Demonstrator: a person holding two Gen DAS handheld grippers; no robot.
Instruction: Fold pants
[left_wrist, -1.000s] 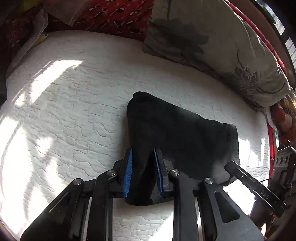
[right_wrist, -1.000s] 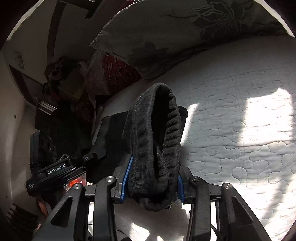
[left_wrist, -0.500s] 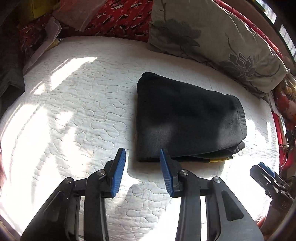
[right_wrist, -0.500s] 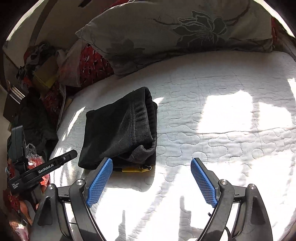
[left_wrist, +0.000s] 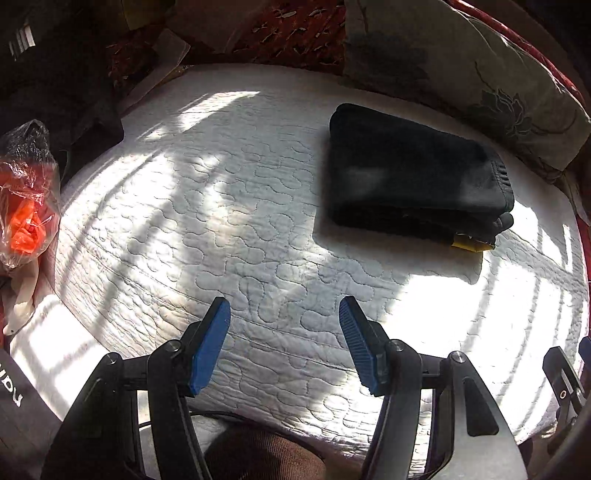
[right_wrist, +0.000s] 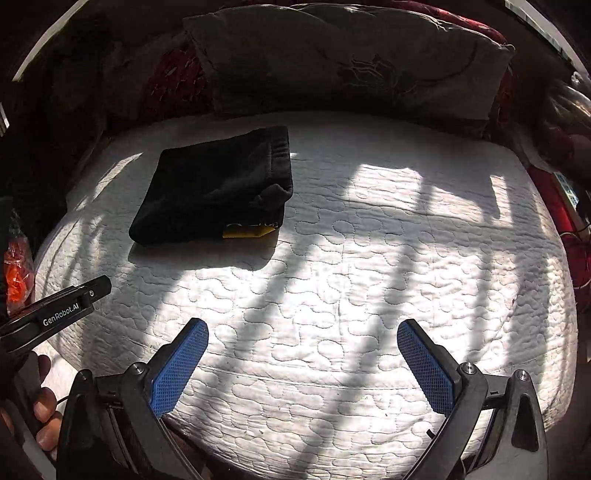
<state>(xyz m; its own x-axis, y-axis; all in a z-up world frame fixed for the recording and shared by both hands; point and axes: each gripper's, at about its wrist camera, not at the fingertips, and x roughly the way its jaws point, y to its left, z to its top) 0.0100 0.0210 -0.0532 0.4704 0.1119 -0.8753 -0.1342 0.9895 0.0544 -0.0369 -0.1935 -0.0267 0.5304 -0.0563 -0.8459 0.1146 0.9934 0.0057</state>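
Black pants (left_wrist: 413, 173) lie folded into a compact rectangle on a white quilted bed (left_wrist: 229, 229), towards the far side, close to a grey floral pillow (left_wrist: 480, 74). The stack looks several layers thick, with the ribbed waistband at its right end and a yellow tag (right_wrist: 245, 231) poking out from the near right corner.

Both tools are clear of the cloth, near the bed's front edge. The left hand-held gripper (left_wrist: 284, 343) is released, its blue pads (left_wrist: 208, 347) spread apart with nothing between them. The right hand-held gripper (right_wrist: 303, 369) is likewise released, pads wide, holding nothing. A plastic bag (left_wrist: 26, 192) with something orange inside sits off the bed's left side.

Judging by the neat stack, the folding seems done or nearly so. The step in hand appears to be backing away and checking the result. To do it well, keep both sets of pads well apart from the fabric so no layer is snagged. If tidying is wanted, the bunched corner by the tag would be the place: press it flat from above rather than pinching, so the layers below keep their alignment.
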